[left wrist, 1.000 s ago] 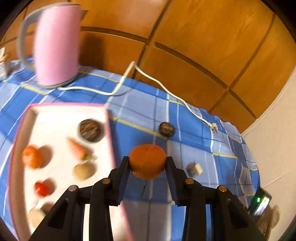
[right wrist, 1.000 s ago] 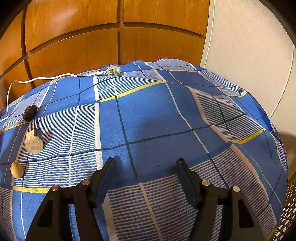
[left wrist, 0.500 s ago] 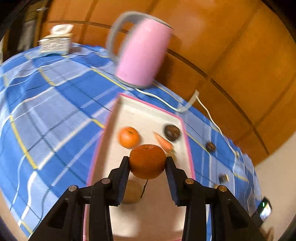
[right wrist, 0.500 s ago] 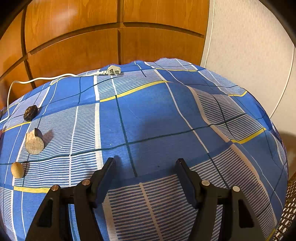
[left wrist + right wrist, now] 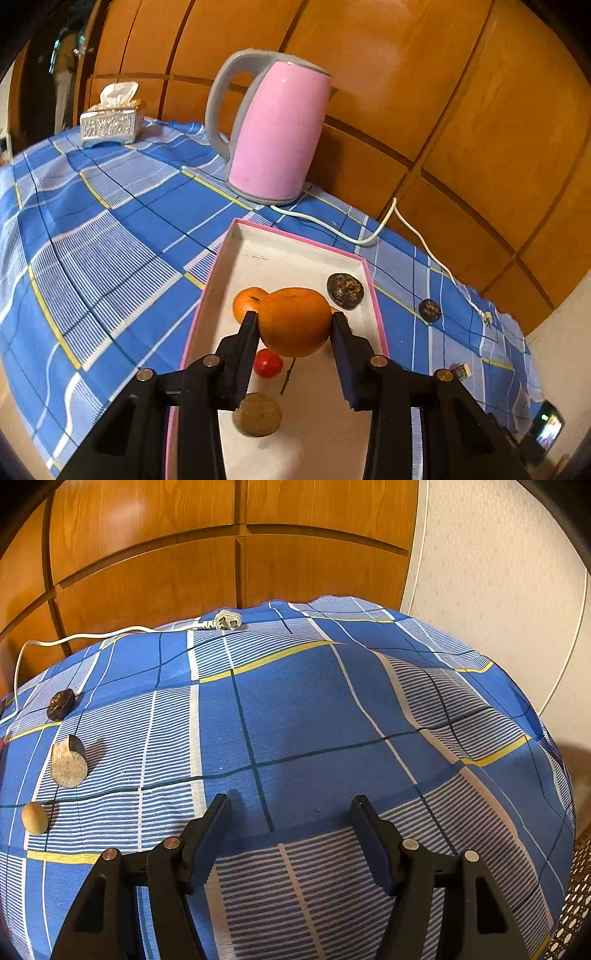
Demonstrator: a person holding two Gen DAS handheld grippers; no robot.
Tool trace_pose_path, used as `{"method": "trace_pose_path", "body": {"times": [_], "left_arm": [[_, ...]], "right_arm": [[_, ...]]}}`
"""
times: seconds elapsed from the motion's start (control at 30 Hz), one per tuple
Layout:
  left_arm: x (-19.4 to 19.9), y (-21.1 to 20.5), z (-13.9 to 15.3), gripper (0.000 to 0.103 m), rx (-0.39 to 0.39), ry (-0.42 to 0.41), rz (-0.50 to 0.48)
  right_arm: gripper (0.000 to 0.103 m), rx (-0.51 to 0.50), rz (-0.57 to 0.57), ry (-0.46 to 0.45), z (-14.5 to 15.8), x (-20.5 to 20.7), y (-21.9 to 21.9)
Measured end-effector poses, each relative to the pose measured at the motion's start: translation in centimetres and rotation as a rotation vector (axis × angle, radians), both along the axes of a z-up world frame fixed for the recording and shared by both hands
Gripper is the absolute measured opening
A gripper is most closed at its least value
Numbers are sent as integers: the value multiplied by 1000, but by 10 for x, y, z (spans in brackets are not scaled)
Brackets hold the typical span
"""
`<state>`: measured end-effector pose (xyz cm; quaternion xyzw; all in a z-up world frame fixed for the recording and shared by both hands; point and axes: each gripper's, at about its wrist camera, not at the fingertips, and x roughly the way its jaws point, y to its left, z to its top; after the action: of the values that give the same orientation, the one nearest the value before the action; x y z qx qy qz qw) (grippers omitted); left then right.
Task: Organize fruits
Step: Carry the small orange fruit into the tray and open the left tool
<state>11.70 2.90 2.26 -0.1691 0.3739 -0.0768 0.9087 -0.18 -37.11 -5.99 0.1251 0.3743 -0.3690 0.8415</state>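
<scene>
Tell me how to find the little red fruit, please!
Find the pink kettle on the blue checked cloth; the pink-rimmed white tray lies just in front of it. Inside it, below the orange gripped by the left gripper, sits the red fruit. It is the only red, shiny thing there.

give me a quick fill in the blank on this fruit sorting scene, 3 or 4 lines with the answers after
1. The left hand-held gripper is shut on an ____.
2. That fruit hangs over the white tray with the ____ rim.
3. Behind the tray stands a pink ____ with a grey handle.
4. The right hand-held gripper is open and holds ____.

Missing words: orange; pink; kettle; nothing
</scene>
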Motion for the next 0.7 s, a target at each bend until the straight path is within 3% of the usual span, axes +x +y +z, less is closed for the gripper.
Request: {"method": "trace_pose_path", "body": {"times": [0.23, 0.43, 0.7], "left_arm": [[28, -8, -5, 40, -53, 45, 80], [65, -24, -6, 40, -3, 50, 82], [112, -33, -38, 40, 52, 145, 97]], "right_arm": [[68, 1, 0, 0, 0, 0, 0], [68, 0, 0, 0, 0, 0, 0], [68, 0, 0, -1, 0, 0, 0]]}}
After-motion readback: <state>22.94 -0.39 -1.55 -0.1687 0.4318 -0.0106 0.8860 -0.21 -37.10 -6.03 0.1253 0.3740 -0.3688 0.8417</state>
